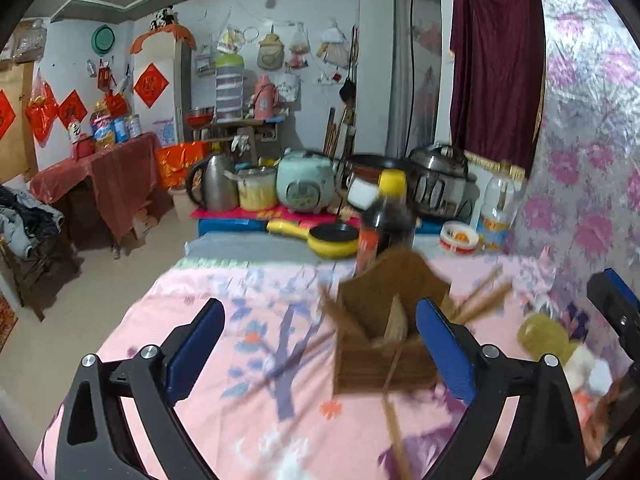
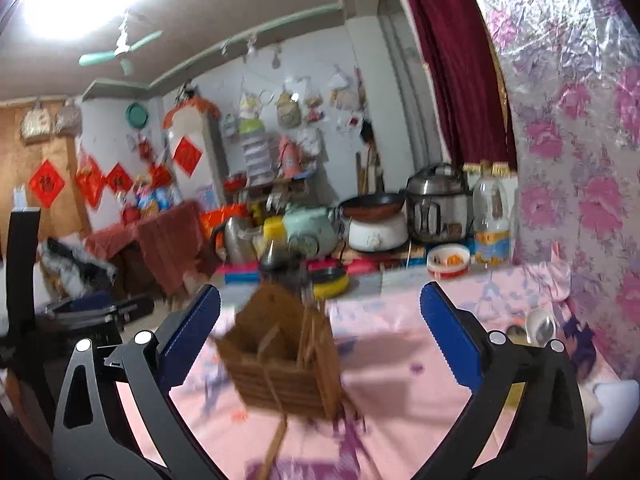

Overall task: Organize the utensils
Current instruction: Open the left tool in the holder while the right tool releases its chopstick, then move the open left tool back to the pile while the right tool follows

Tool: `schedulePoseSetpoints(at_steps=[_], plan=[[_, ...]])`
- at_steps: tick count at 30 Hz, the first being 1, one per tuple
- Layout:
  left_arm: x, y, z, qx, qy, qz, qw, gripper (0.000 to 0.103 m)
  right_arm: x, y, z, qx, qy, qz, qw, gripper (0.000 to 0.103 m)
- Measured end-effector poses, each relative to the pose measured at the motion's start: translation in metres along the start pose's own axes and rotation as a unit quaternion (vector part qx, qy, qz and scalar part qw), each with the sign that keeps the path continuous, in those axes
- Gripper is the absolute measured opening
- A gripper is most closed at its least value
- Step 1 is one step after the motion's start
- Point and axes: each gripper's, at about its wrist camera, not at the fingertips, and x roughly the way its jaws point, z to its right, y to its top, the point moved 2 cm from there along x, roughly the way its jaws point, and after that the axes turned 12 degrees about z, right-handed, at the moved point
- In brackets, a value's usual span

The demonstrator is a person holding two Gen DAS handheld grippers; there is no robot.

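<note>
The wooden utensil holder (image 1: 384,336) stood upright on the pink floral cloth (image 1: 248,360) that covered the surface, its pointed back panel rising behind slatted side walls and an inner divider. Its outline was blurred in both views. Several chopsticks (image 1: 486,294) lay scattered around it: some slanted away to the right past the holder, others ran towards the camera on the cloth, their long axes pointing different ways. How many there were could not be told through the blur.

The left claw (image 1: 320,344) stood wide apart, its blue ribbed pads empty, with the holder just inside its right pad. The right claw (image 2: 320,336) was equally spread, nothing pressed between its pads, and the holder sat between them, nearer the left one.

Behind the holder stood a dark glass bottle with a yellow cap (image 1: 386,216), then a yellow frying pan (image 1: 334,240) with a dark non-stick inside. Further back were a steel kettle (image 1: 214,184), a pale green rice cooker (image 1: 306,186) and a shiny pressure cooker (image 1: 438,184).

Only the left wrist view showed a round yellowish object (image 1: 540,334) on the cloth to the right. Only the right wrist view showed the black wok (image 2: 372,204) on its white base, a metal spoon (image 2: 540,326) lying near the floral wall covering (image 2: 592,160), and the ceiling fan (image 2: 120,52).
</note>
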Motion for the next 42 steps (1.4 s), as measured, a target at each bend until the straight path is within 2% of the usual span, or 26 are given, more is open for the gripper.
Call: schedulePoseSetpoints(at_steps=[4,7,9,11,13,17,20,24,29,36,42], plan=[[-0.020,-0.049,-0.003,0.029,0.007,-0.027,0.9992,0.097,-0.018,-0.045,0.005,-0.022,0.037,-0.097,0.994,0.097],[-0.022,-0.093,-0.001,0.042,-0.006,-0.073,0.9964,0.097,-0.029,-0.089,0.013,-0.016,0.055,-0.165,0.985,0.097],[-0.017,-0.121,0.001,0.047,-0.025,-0.116,0.9918,0.097,-0.034,-0.115,0.021,-0.024,0.043,-0.194,0.980,0.097],[-0.010,-0.144,0.007,0.059,-0.042,-0.165,0.9836,0.097,-0.032,-0.128,0.027,-0.036,0.020,-0.213,0.976,0.097],[-0.007,-0.161,0.018,0.073,-0.071,-0.195,0.9755,0.097,-0.025,-0.136,0.031,-0.041,0.008,-0.232,0.972,0.097],[-0.006,-0.173,0.033,0.093,-0.099,-0.214,0.9673,0.097,-0.016,-0.149,0.040,-0.043,-0.027,-0.266,0.962,0.097],[-0.003,-0.178,0.035,0.081,-0.127,-0.235,0.9602,0.097,-0.011,-0.159,0.048,-0.034,-0.038,-0.289,0.956,0.097],[0.008,-0.184,0.043,0.072,-0.143,-0.261,0.9520,0.097,-0.003,-0.169,0.059,-0.008,-0.047,-0.323,0.945,0.097],[0.014,-0.193,0.046,0.077,-0.141,-0.275,0.9478,0.097,-0.001,-0.175,0.068,0.021,-0.054,-0.338,0.939,0.097],[0.023,-0.197,0.048,0.065,-0.152,-0.292,0.9421,0.097,0.000,-0.177,0.066,0.014,-0.057,-0.344,0.937,0.097],[0.030,-0.195,0.039,0.055,-0.137,-0.291,0.9453,0.097,0.001,-0.177,0.066,0.013,-0.057,-0.345,0.937,0.097]])
